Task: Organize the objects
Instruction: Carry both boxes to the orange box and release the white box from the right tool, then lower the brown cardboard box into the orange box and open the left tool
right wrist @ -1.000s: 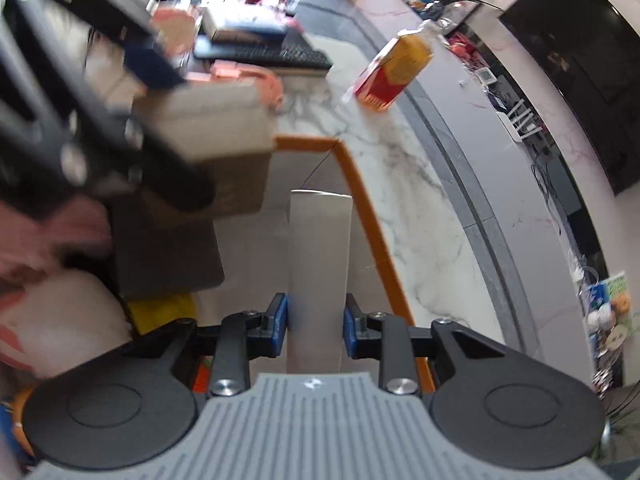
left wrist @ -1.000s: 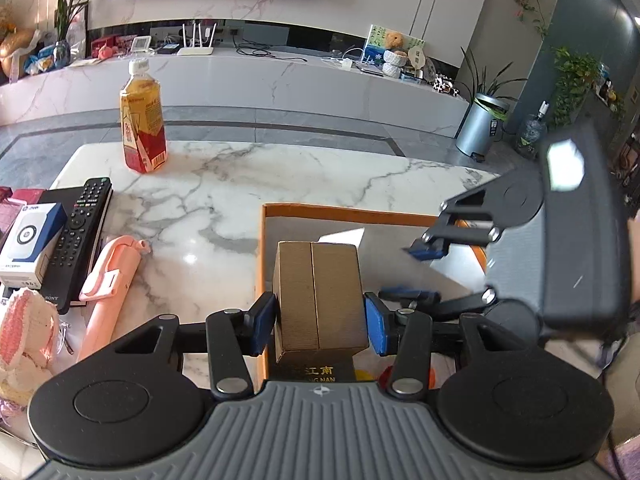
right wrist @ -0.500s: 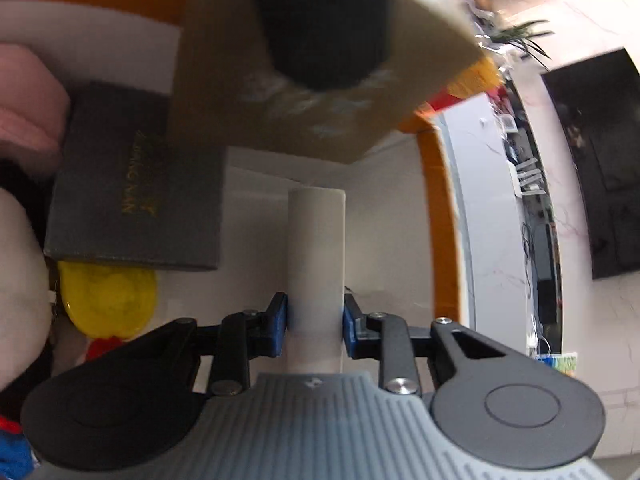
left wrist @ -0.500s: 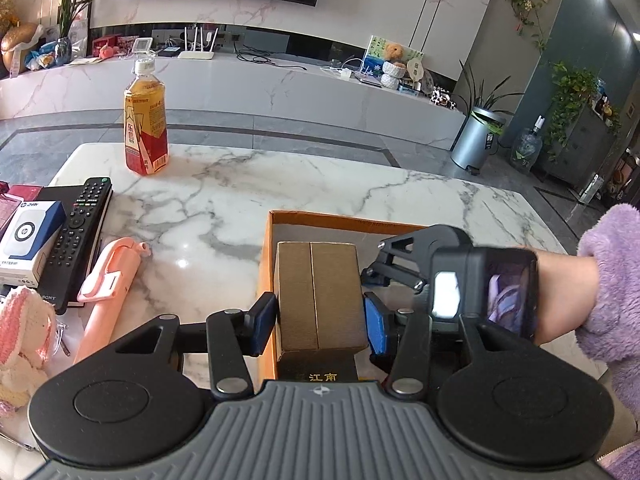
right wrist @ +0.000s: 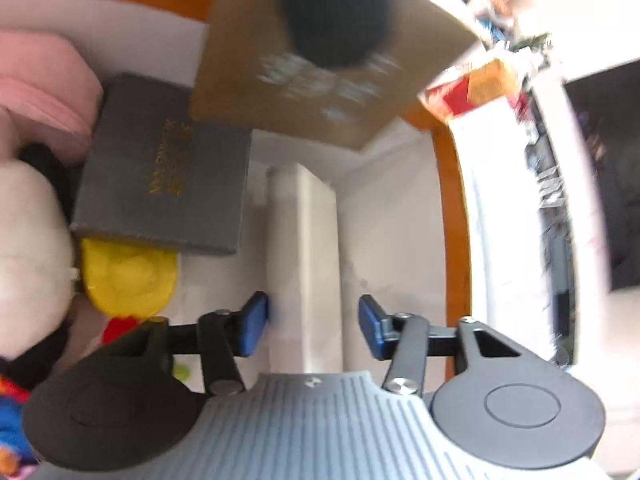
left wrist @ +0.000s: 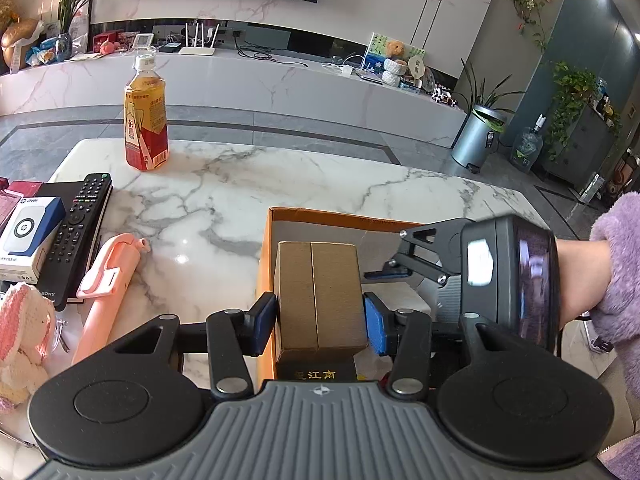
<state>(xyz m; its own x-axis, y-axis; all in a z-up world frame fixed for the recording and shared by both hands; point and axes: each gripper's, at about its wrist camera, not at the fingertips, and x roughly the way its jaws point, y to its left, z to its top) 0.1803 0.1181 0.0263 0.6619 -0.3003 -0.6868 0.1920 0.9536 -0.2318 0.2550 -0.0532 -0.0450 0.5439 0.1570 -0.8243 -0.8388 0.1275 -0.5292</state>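
Brown cardboard box sits clamped between the blue pads of my left gripper, held upright over the near end of the orange-rimmed tray, just above a dark box with gold lettering that lies inside. My right gripper points down into the same tray; its jaws have just been opening and now stand apart, with the white oblong block between them; the left pad looks close against it, the right pad clear of it, though blur makes contact hard to judge. The block appears to rest on the tray's pale floor, beside the dark box and near something yellow. On the marble worktop, left of the tray: a pink selfie stick, a black remote lying next to a white-and-blue carton, and, well apart at the far side, an upright tea bottle. A purple fleece sleeve shows behind my right gripper.
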